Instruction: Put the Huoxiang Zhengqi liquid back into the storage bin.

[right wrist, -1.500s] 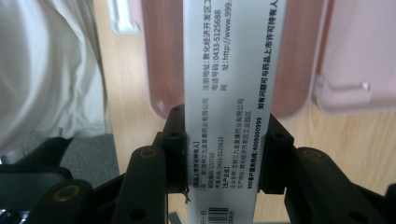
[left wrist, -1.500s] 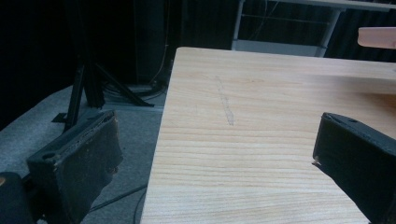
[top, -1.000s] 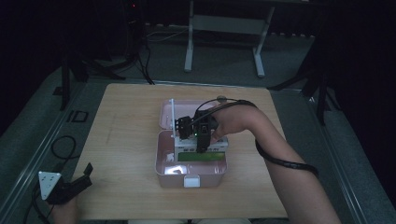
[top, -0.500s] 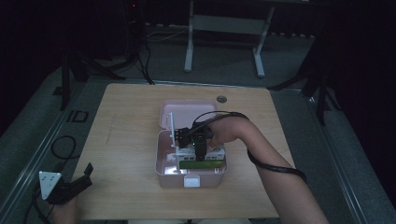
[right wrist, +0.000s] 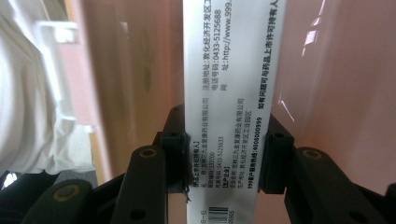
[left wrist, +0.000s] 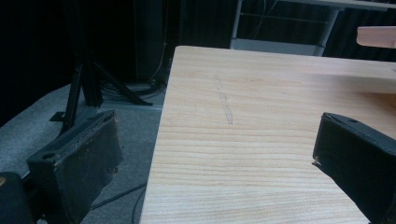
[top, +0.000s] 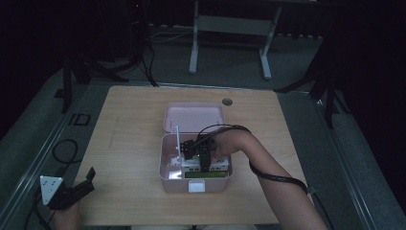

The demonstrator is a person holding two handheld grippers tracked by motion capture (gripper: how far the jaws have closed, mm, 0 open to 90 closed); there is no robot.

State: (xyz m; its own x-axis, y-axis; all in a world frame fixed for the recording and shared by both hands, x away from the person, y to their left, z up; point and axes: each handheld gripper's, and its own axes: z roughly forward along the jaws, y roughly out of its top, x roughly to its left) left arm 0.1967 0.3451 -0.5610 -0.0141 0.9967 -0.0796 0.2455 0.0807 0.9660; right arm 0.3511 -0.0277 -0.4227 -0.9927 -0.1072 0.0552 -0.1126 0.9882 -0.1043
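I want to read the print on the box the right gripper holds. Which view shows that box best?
The right gripper view: the white medicine box stands close up between the right gripper's pads, its print legible. The high view shows it small and dim inside the pink storage box, partly under the gripper. The left gripper view looks across the bare wooden table.

Wooden table (top: 129, 143) before me — pale grain, 1 round grommet hole (top: 227, 101) near its far edge, 1 faint streak (left wrist: 223, 99) on the top. Grey carpet floor (top: 297, 62) around it; black stand legs (top: 76, 72) at far left — 1 white desk frame (top: 230, 28) beyond.
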